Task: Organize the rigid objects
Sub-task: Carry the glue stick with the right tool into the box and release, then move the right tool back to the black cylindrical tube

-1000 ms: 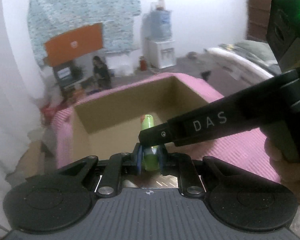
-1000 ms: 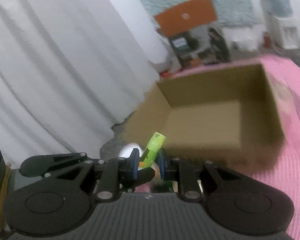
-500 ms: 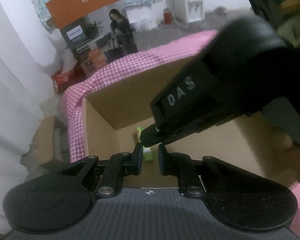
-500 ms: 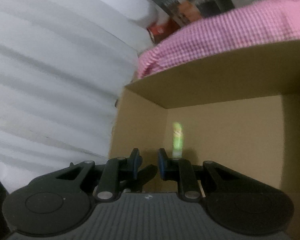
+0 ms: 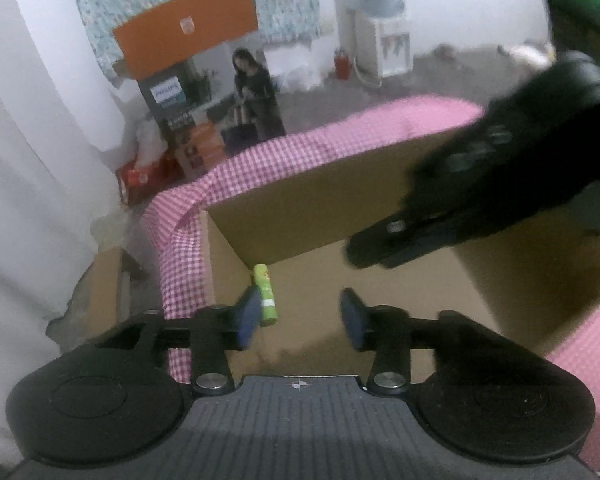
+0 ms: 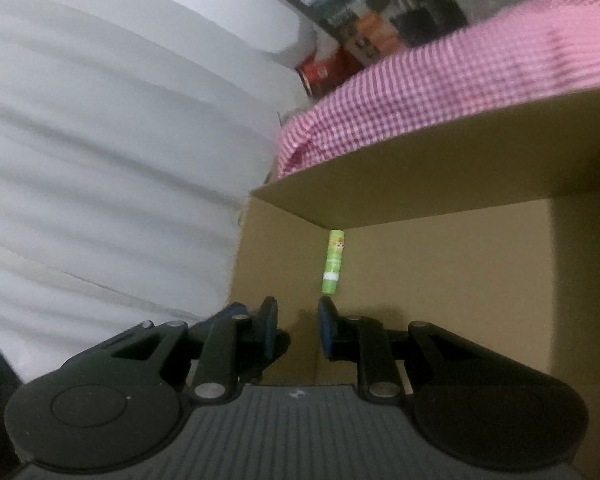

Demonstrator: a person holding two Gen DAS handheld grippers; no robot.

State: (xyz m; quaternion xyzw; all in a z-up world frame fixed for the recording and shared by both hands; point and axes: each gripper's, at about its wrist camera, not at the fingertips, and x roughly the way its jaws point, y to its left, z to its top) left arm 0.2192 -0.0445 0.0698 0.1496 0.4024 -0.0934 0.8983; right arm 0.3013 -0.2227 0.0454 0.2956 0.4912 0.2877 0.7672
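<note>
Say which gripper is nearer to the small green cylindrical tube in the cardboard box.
Left, it seems. The left gripper, fingers open, sits by the green tube, one pad overlapping it. The shut right gripper hovers apart, further right.

Pink checked cloth (image 5: pixel 300 152), white curtain (image 6: pixel 100 160), water dispenser (image 5: pixel 380 40)

My left camera reads PHILIPS on a small blue panel of the dark box (image 5: pixel 168 94) under the orange board, print on the green tube (image 5: pixel 265 296) too small to read
</note>
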